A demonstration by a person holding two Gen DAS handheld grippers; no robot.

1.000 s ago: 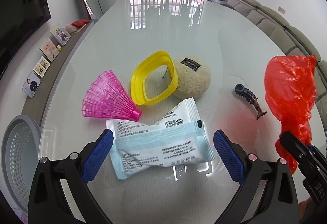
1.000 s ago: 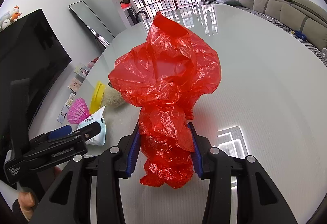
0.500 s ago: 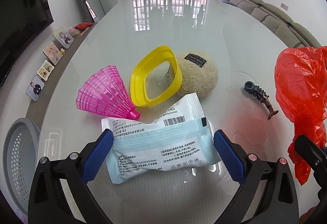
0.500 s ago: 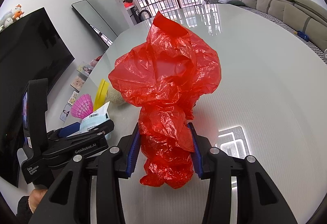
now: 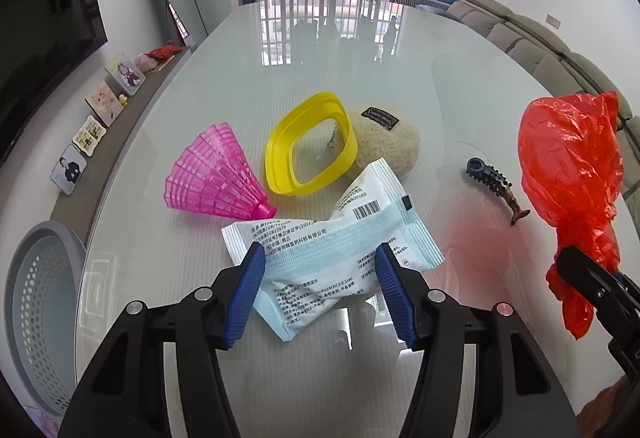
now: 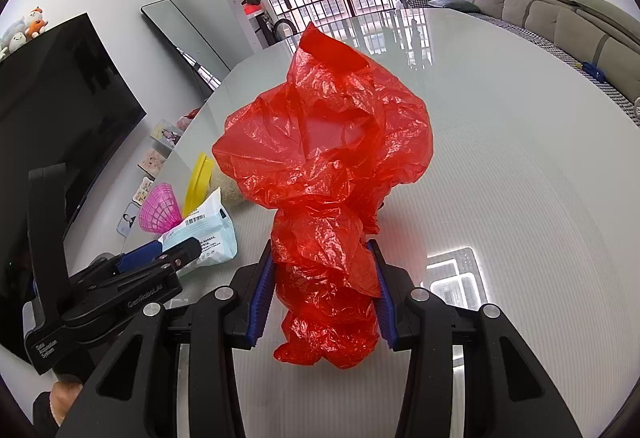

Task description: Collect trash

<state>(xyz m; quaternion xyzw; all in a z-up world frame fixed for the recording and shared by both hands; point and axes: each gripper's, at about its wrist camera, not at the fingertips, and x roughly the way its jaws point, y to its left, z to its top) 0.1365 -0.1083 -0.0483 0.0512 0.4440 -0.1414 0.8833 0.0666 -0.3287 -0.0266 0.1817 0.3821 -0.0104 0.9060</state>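
Note:
A white and pale-blue mask packet [image 5: 340, 234] lies on the glass table [image 5: 360, 58], close in front of me. My left gripper [image 5: 319, 258] is closing on it. Both blue pads touch the packet's sides, and it buckles upward between them. The packet [image 6: 208, 234] and left gripper [image 6: 176, 250] also show at the left of the right wrist view. My right gripper [image 6: 320, 254] is shut on the lower neck of a crumpled red plastic bag [image 6: 328, 142], which stands upright above the table. That bag [image 5: 568, 158] appears at the right of the left wrist view.
Behind the packet lie a pink shuttlecock [image 5: 212, 174], a yellow plastic ring [image 5: 310, 154], a beige plush ball [image 5: 384, 142] and a small dark fishbone-shaped toy [image 5: 496, 186]. A grey perforated basket [image 5: 36, 298] stands off the table's left edge. A sofa [image 6: 560, 10] runs along the right.
The left gripper's jaws have come in from wide apart onto the mask packet, which has bent and bunched up between them. The right gripper and red bag have kept still.

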